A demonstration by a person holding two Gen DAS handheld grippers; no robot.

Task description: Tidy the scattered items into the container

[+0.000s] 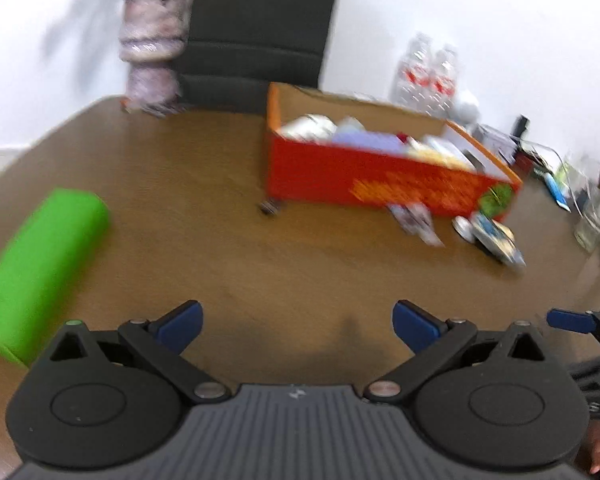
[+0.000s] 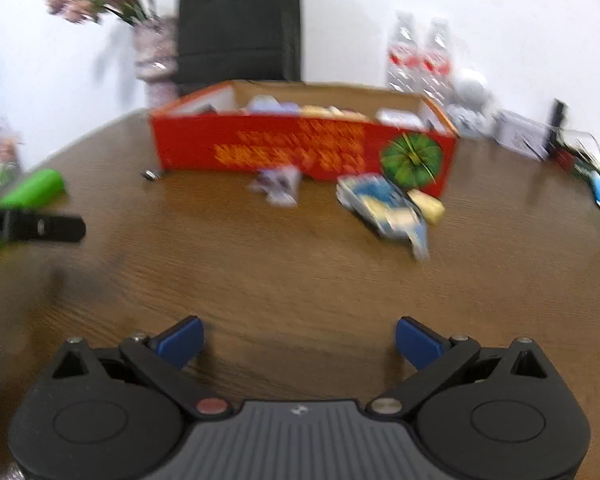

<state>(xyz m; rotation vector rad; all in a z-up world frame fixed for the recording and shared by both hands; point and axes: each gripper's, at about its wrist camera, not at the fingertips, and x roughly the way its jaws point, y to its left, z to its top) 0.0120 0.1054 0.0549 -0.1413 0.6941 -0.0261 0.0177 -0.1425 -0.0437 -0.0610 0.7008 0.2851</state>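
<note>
Both grippers are hovering empty over the wooden table (image 2: 300,272): I am keeping the left gripper (image 1: 298,326) with its blue pads spread wide, and the right gripper (image 2: 299,340) is gaping just as wide, nothing between its fingers.

I am looking at the red container (image 2: 300,148) in the upper middle of the right wrist view, already part filled. Still lying loose along its front wall are a blue and yellow packet (image 2: 384,208), a small pale wrapper (image 2: 278,184), a yellowish piece (image 2: 426,204) near the container's lower right corner, and a tiny dark object (image 2: 151,175) at its left corner. A green roll (image 1: 40,272) is lying at the left edge of the left wrist view, well apart from the container.

I am judging the packets light, soft and crinkly, likely slippery, so I would be pinching each across its narrow middle. The roll looks bulkier and springy; I would be gripping it across its width.

Orange lettering on the container is too blurred to read.
</note>
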